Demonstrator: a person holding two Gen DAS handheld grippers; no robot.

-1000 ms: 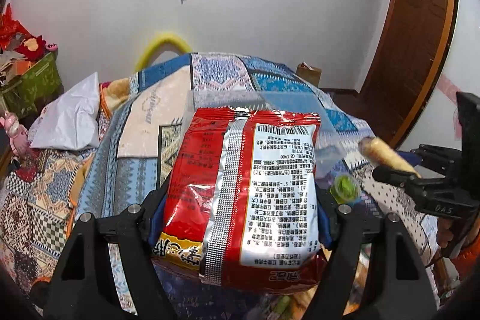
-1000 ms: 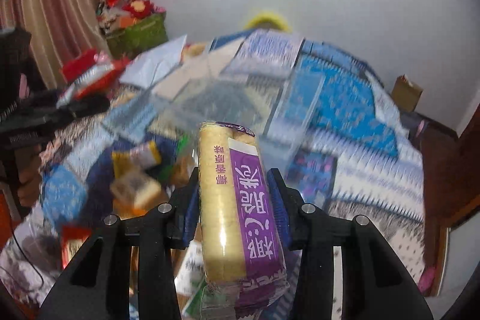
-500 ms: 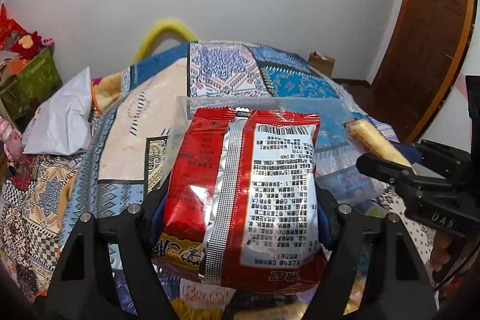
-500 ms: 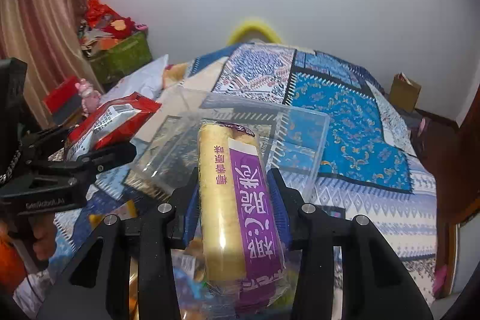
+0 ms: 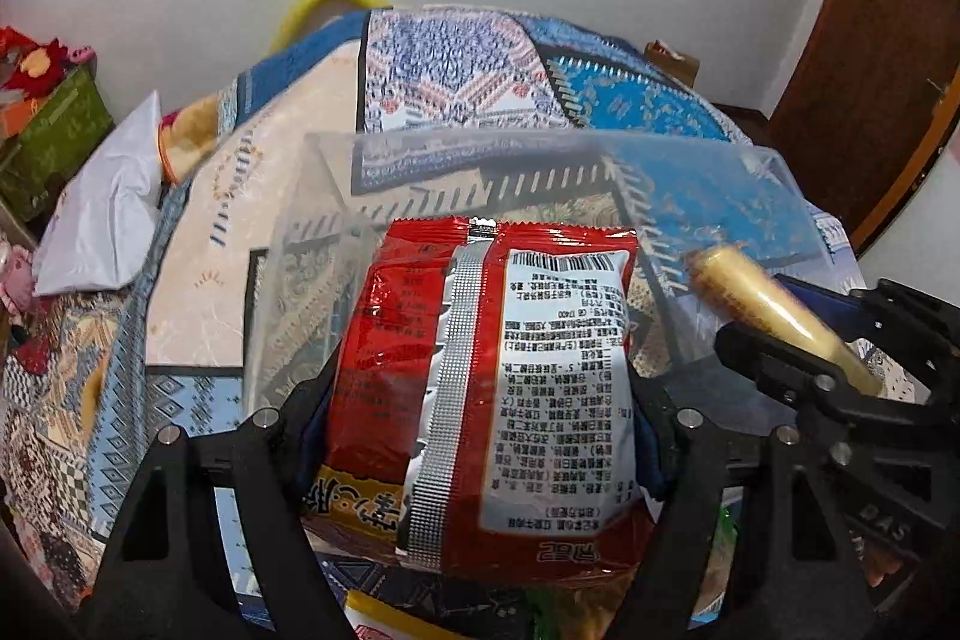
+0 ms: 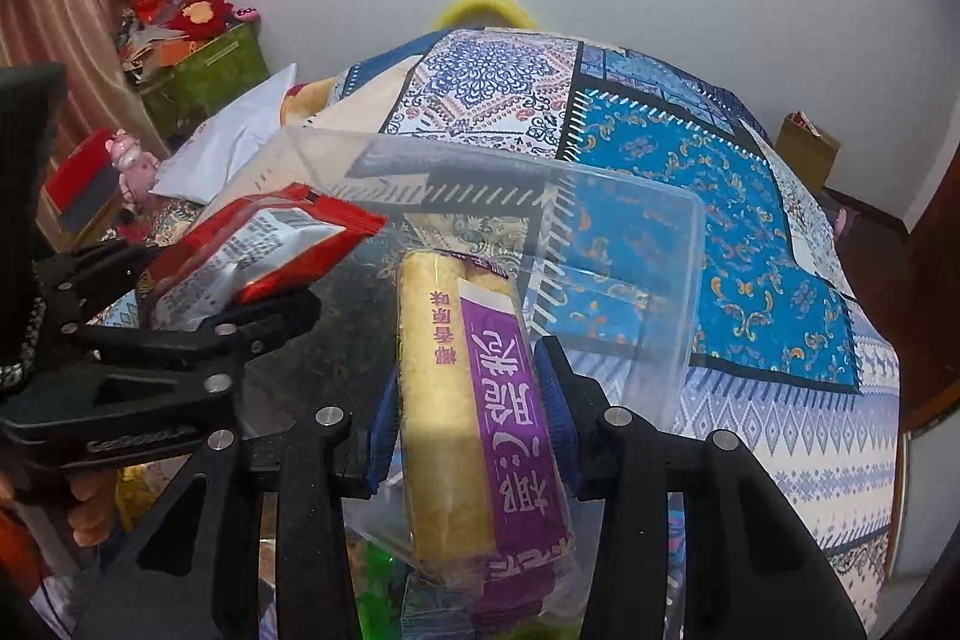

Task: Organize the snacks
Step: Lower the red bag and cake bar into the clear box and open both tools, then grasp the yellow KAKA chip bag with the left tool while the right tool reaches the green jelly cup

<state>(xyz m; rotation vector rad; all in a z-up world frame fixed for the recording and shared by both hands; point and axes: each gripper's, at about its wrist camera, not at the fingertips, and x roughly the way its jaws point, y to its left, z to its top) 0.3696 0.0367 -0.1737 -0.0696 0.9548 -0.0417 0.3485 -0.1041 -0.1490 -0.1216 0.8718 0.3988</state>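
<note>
My left gripper (image 5: 480,400) is shut on a red snack bag (image 5: 498,376) with a white label and holds it over the near edge of a clear plastic bin (image 5: 540,160) on the bed. My right gripper (image 6: 468,388) is shut on a yellow roll snack in a purple wrapper (image 6: 474,400), also held over the bin (image 6: 630,232). The right gripper and its roll (image 5: 774,316) show at the right of the left wrist view. The left gripper with the red bag (image 6: 258,244) shows at the left of the right wrist view.
The bin sits on a bed with a blue patterned quilt (image 6: 720,196). A white pillow (image 5: 102,220) lies at the left. A green box (image 6: 204,63) with red items stands by the wall. Loose snacks lie below the grippers (image 5: 540,610). A wooden door (image 5: 870,39) is at right.
Both grippers have moved forward toward the clear bin with their snacks still held; the bin now looks larger and closer in both views.
</note>
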